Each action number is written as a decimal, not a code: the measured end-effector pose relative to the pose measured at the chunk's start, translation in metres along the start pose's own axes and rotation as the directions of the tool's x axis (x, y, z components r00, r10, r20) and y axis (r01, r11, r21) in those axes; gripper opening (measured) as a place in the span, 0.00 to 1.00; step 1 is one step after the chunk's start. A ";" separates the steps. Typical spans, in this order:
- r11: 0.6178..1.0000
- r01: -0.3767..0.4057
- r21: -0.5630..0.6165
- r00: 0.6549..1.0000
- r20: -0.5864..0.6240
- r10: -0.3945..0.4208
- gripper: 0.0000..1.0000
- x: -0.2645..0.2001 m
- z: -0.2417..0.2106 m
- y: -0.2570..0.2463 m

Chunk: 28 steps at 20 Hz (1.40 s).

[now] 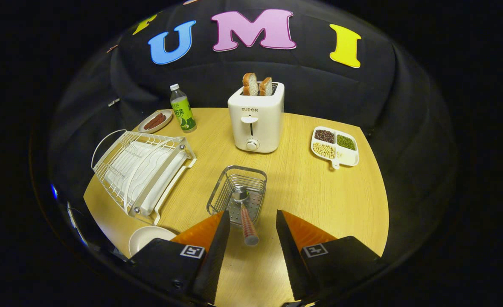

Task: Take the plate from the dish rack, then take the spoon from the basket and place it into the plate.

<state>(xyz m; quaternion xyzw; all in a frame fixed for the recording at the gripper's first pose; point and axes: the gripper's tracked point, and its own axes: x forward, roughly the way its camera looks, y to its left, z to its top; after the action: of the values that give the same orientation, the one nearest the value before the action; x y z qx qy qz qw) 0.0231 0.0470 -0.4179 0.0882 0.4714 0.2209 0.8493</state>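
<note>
A metal spoon [243,213] with a patterned handle leans in the wire basket [237,192], bowl down, its handle end sticking out toward me between my fingers. My gripper [251,221] is open and the fingers do not touch the handle. A pale round plate [146,237] lies flat on the wooden table [328,200], just left of my left finger and in front of the white dish rack [140,170]. The rack's slots hold no dishes.
Beyond the basket stands a white toaster [256,121] with two bread slices. A green bottle [183,108] and a small dish of sausages [155,121] sit at the back left. A divided tray of beans [335,146] is at the right.
</note>
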 end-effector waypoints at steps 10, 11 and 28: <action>0.999 -0.002 0.054 0.999 -0.038 0.004 0.13 -0.001 -0.009 0.014; 0.998 -0.002 0.057 1.000 -0.021 0.004 0.13 -0.006 -0.005 0.016; 0.988 -0.150 0.027 0.975 0.168 0.143 0.13 -0.157 0.000 0.130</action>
<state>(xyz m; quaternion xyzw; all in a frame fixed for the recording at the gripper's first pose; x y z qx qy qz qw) -0.0867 0.0905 -0.2517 0.1574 0.3956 0.2654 0.8650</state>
